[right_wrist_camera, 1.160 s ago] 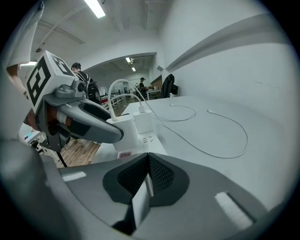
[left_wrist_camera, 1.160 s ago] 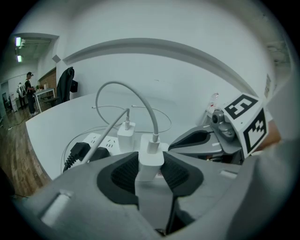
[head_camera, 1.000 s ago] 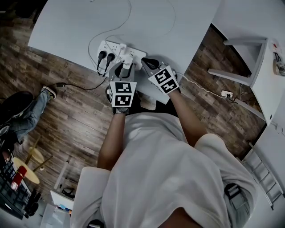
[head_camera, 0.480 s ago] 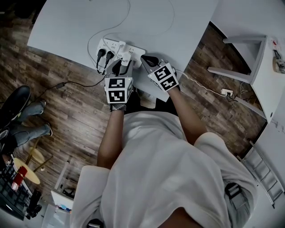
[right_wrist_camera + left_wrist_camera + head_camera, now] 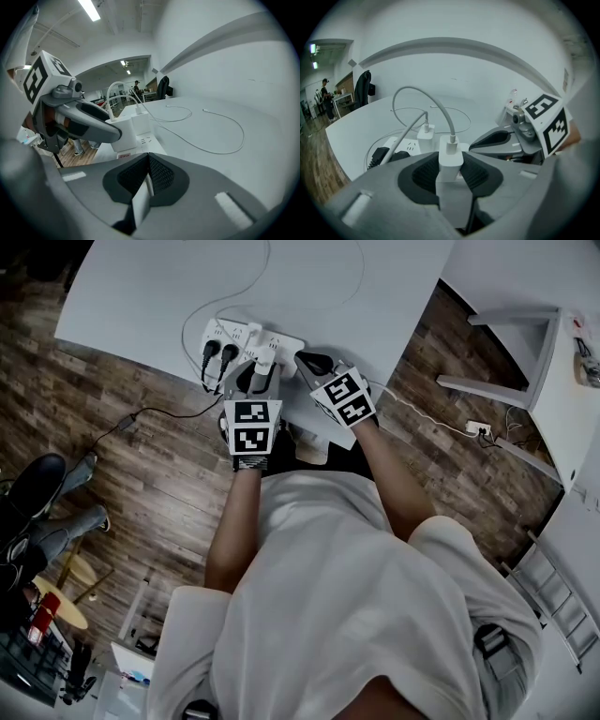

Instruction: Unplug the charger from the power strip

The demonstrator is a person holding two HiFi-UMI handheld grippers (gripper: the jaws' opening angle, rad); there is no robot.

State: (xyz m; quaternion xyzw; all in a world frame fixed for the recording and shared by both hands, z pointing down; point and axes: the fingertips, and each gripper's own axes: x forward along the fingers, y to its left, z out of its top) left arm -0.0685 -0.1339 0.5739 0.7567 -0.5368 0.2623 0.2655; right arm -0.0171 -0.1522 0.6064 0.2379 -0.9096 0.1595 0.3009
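Observation:
A white power strip (image 5: 225, 334) lies near the front edge of the white table (image 5: 141, 296). My left gripper (image 5: 255, 371) is shut on a white charger (image 5: 451, 159), whose cable rises from its top. The jaws hide the charger's base. In the right gripper view the charger (image 5: 123, 131) stands upright on the strip (image 5: 143, 140). My right gripper (image 5: 307, 362) is at the strip's right end with its pads (image 5: 157, 173) together. In the left gripper view it (image 5: 499, 140) sits just right of the charger.
A second white charger (image 5: 425, 135) and two black plugs (image 5: 214, 352) sit in the strip farther left. A loose white cable (image 5: 225, 136) curls on the table behind. A white shelf unit (image 5: 525, 362) stands at the right. A bystander's legs (image 5: 47, 512) are on the wooden floor.
Both grippers keep their places and grips. The view has drifted slightly, and the bystander's legs at the left have shifted lower in the picture.

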